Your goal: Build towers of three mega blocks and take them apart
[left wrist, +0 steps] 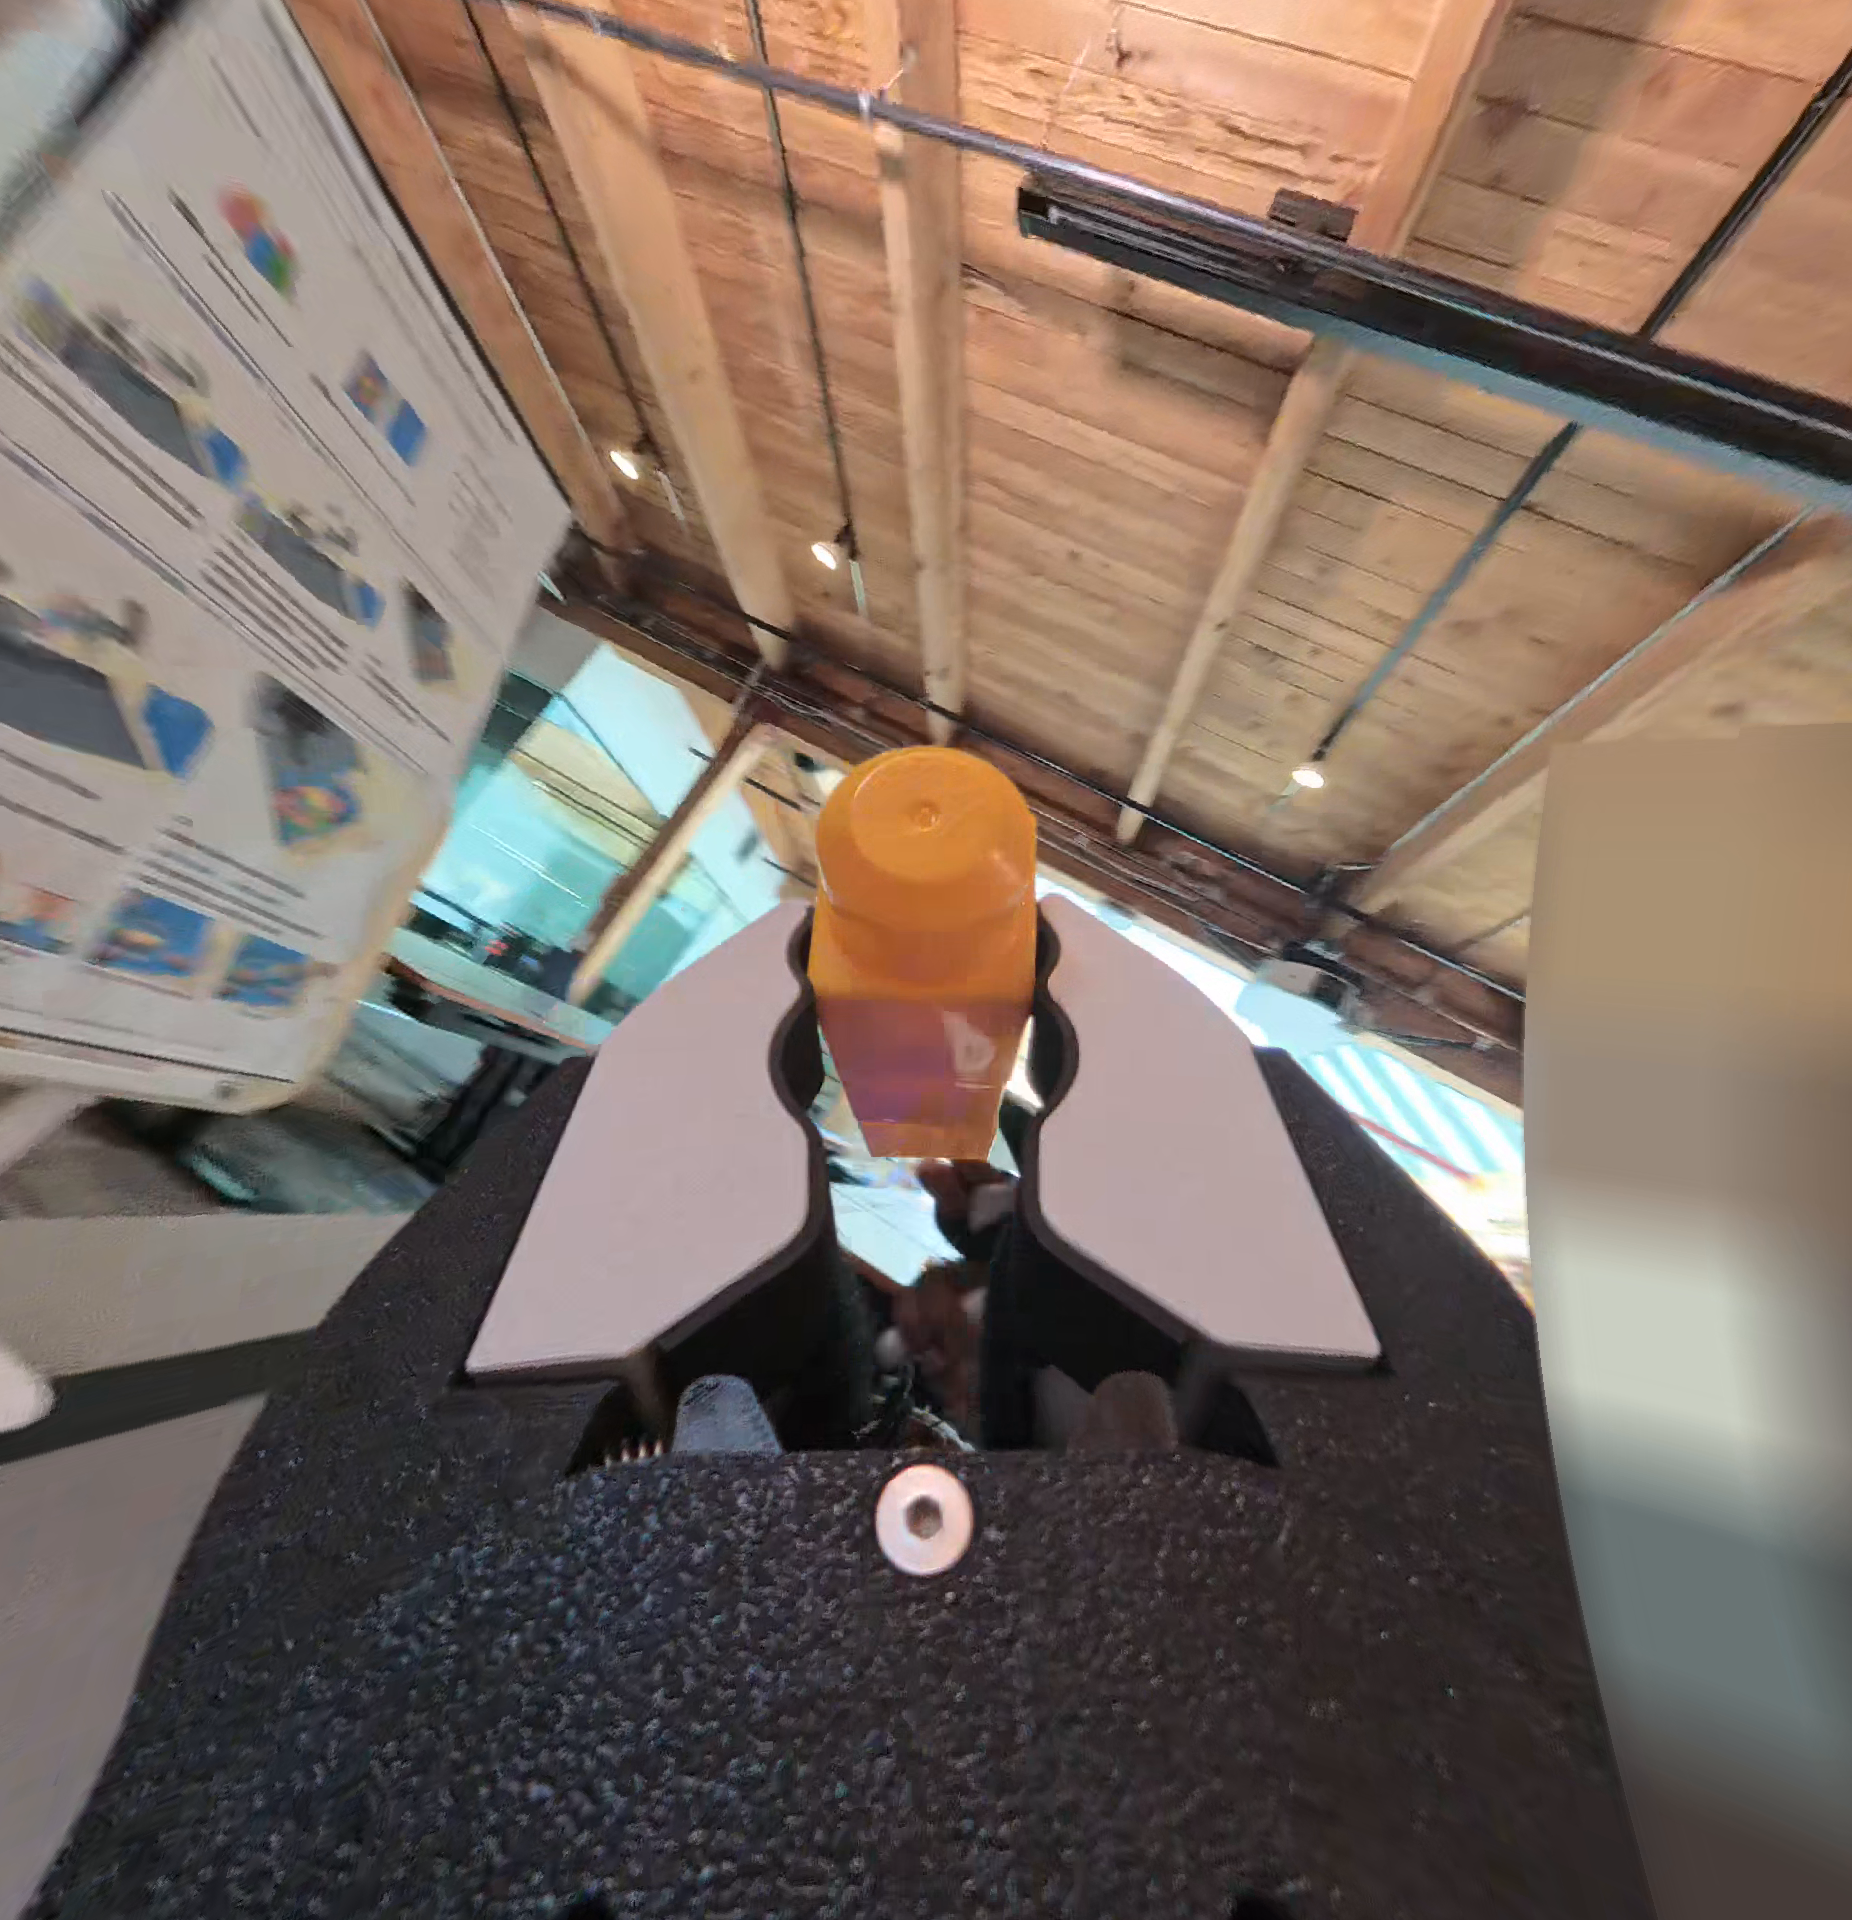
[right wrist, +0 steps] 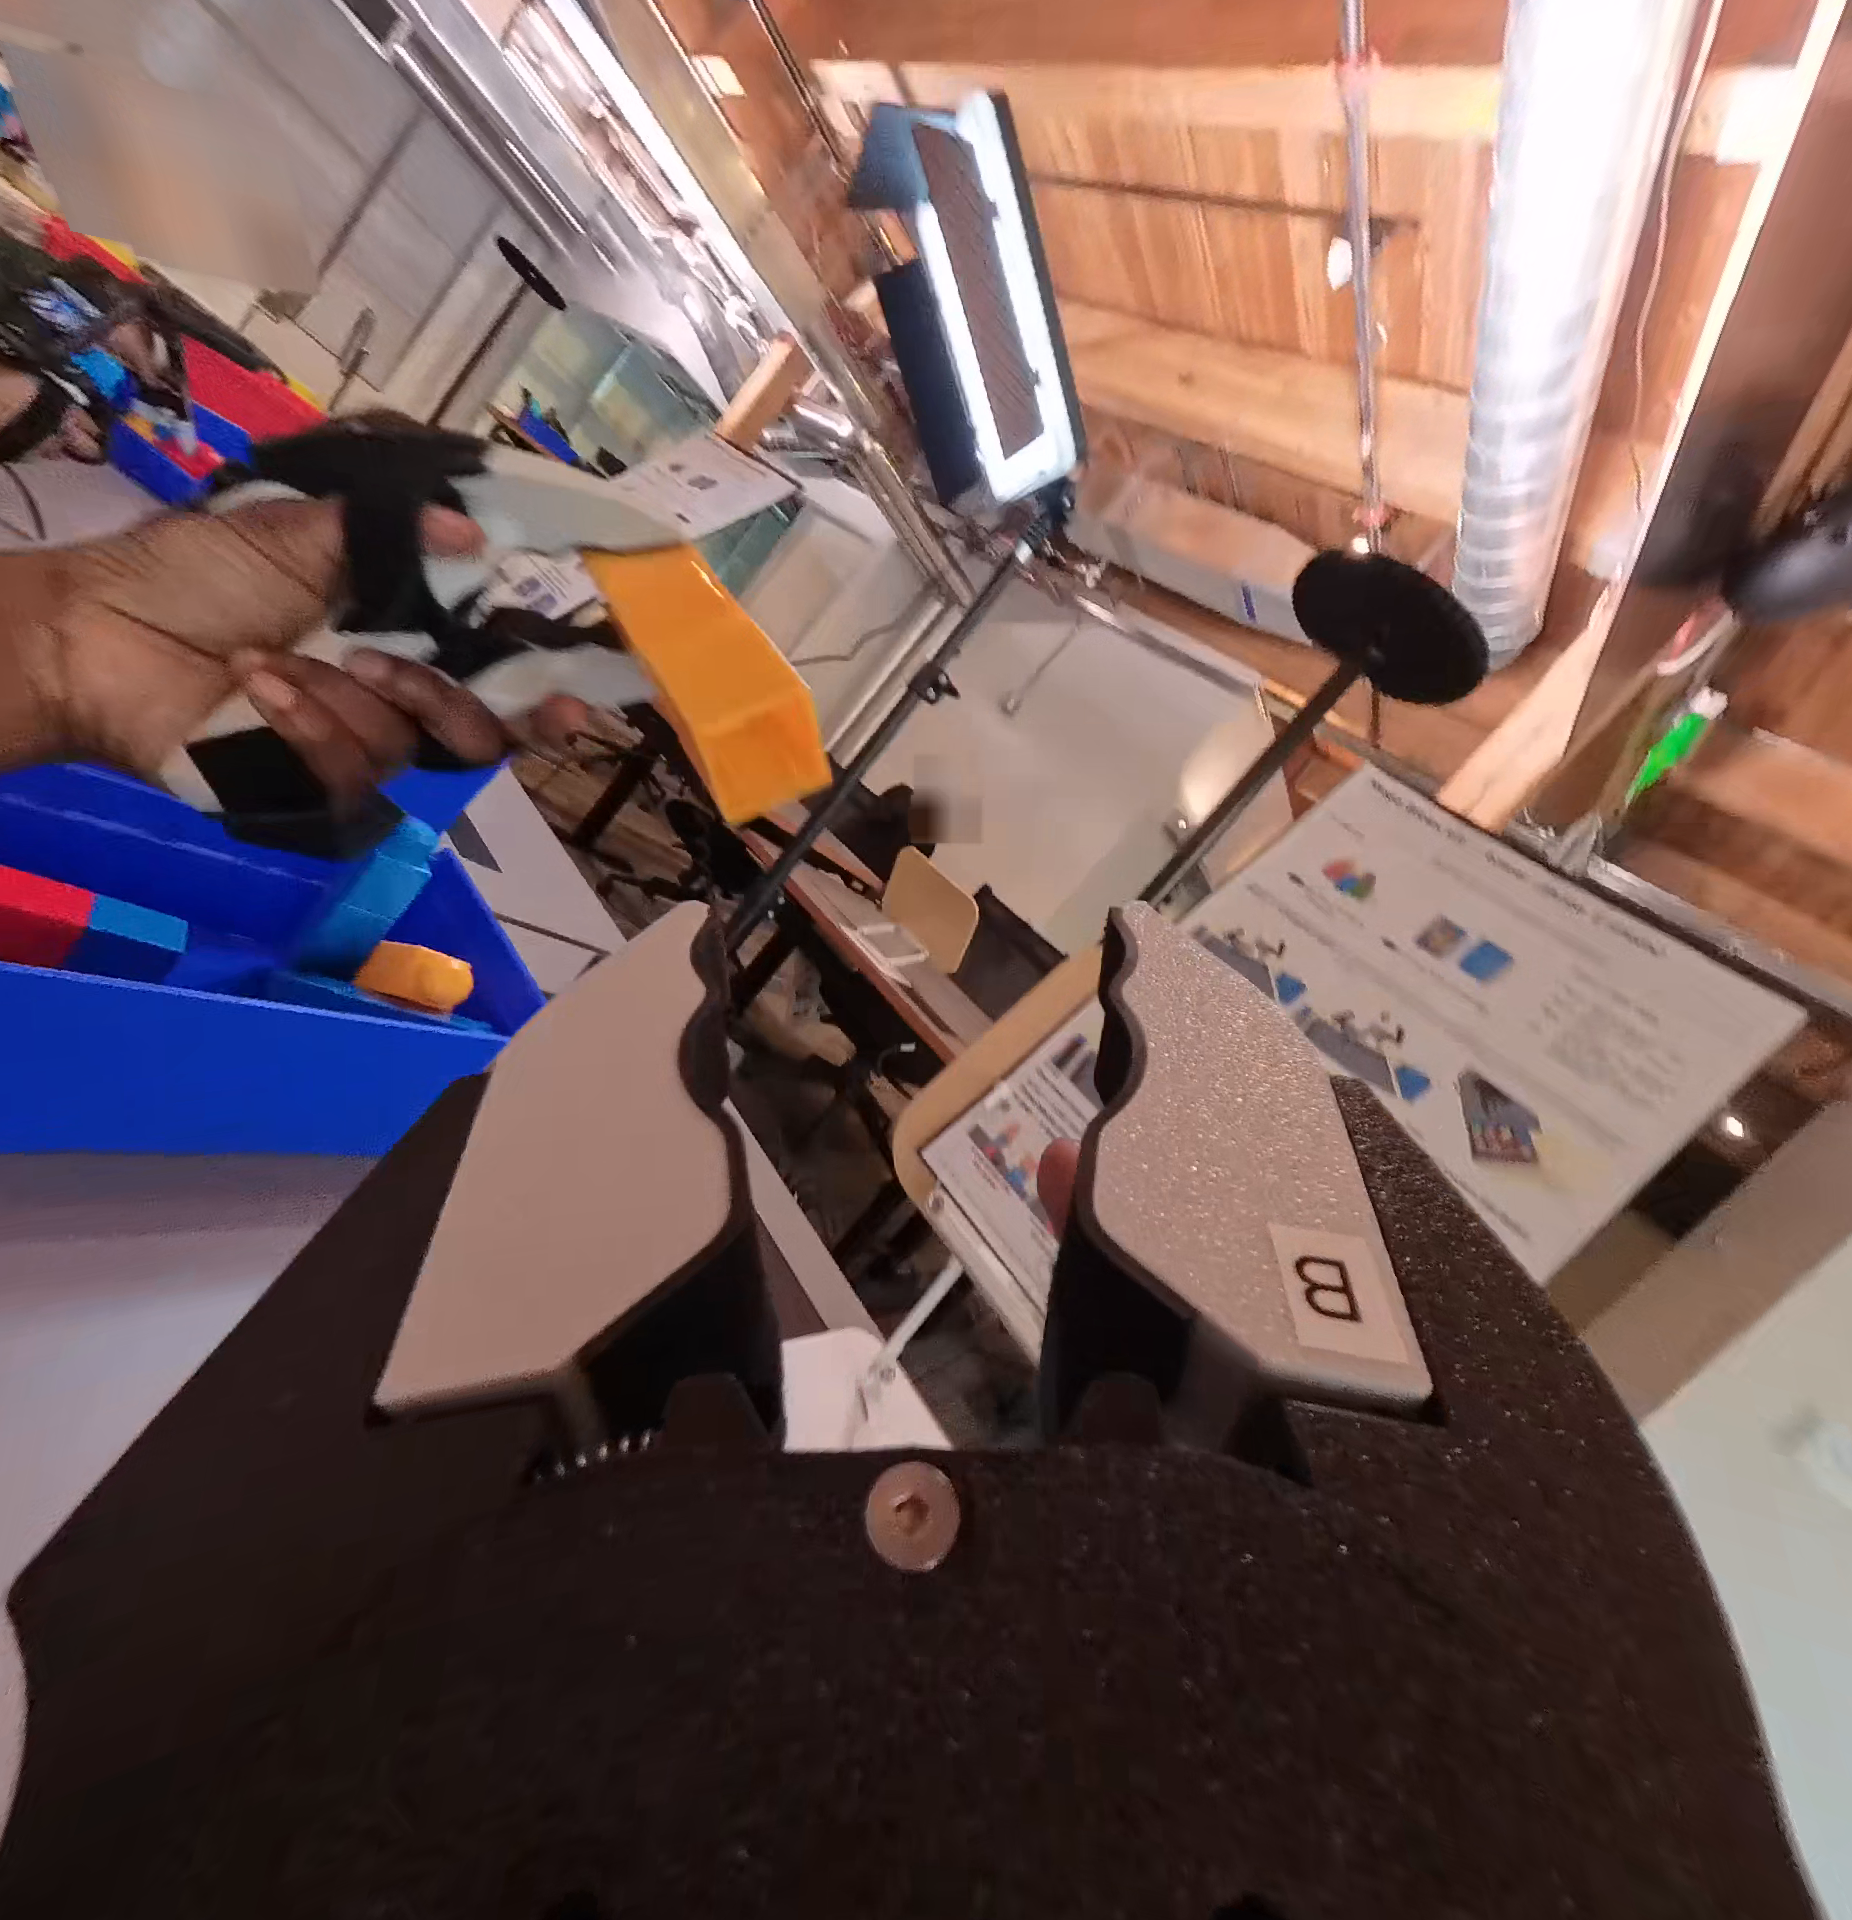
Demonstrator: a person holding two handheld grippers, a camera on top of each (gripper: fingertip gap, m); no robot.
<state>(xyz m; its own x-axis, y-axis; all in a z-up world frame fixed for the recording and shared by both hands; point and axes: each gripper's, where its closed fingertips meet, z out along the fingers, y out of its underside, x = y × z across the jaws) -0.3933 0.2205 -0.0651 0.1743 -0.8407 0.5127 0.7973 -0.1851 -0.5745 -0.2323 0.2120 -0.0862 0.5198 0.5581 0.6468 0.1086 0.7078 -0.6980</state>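
One orange block [left wrist: 922,935] clamped in left tool [left wrist: 922,997], right tool [right wrist: 906,997] agape, empty, lettered sticker [right wrist: 1335,1288] on finger

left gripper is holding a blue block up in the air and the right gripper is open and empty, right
Not quite: the block in the left gripper is orange, not blue, as the left wrist view shows. The rest holds: it is raised in the air, and the right gripper is open and empty.

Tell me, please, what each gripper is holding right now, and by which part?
The left gripper clamps an orange plastic mega block by its two side walls, stud pointing away. The right gripper is open and holds nothing.
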